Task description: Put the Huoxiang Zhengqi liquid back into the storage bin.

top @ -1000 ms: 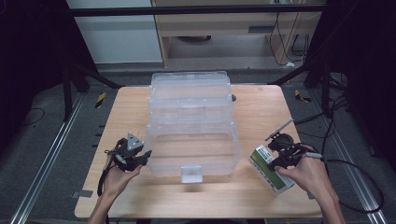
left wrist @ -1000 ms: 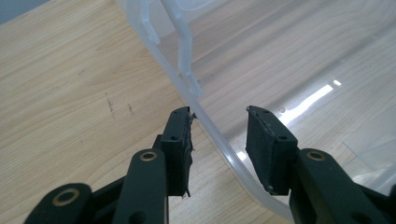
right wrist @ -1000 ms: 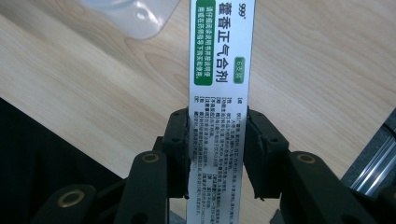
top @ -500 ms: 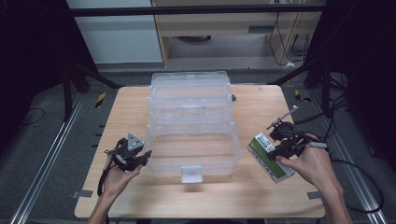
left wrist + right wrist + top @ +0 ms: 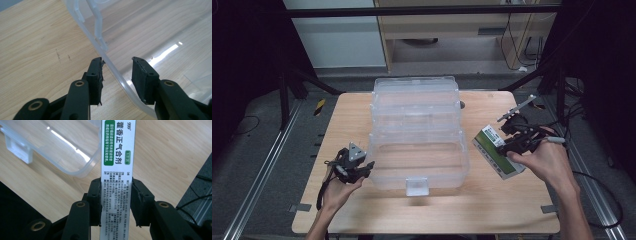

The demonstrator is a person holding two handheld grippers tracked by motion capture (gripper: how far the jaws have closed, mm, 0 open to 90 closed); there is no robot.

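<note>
A clear plastic organiser box (image 5: 417, 125) stands open in the middle of the wooden table (image 5: 437, 215), its tiers stepped back. My left gripper (image 5: 362, 167) sits at the box's front-left corner. In the left gripper view the left gripper (image 5: 117, 61) is open and its jaws straddle the box's rim (image 5: 113, 71), which runs between the pads. To the right of the clear box, my right gripper (image 5: 517, 142) holds a white and green medicine box (image 5: 497, 150) raised off the table. In the right gripper view the right gripper (image 5: 116, 182) has both pads pressed on the sides of the medicine box (image 5: 118, 150).
The organiser's front latch (image 5: 417, 186) faces the near table edge; its corner and latch (image 5: 18, 148) lie left of the held medicine box. Cables (image 5: 592, 175) trail off the table's right side over dark floor. Metal rails (image 5: 257, 185) flank the table.
My right gripper has lifted the medicine box off the table and carried it up and slightly toward the clear box. The left gripper has stayed at the box's corner.
</note>
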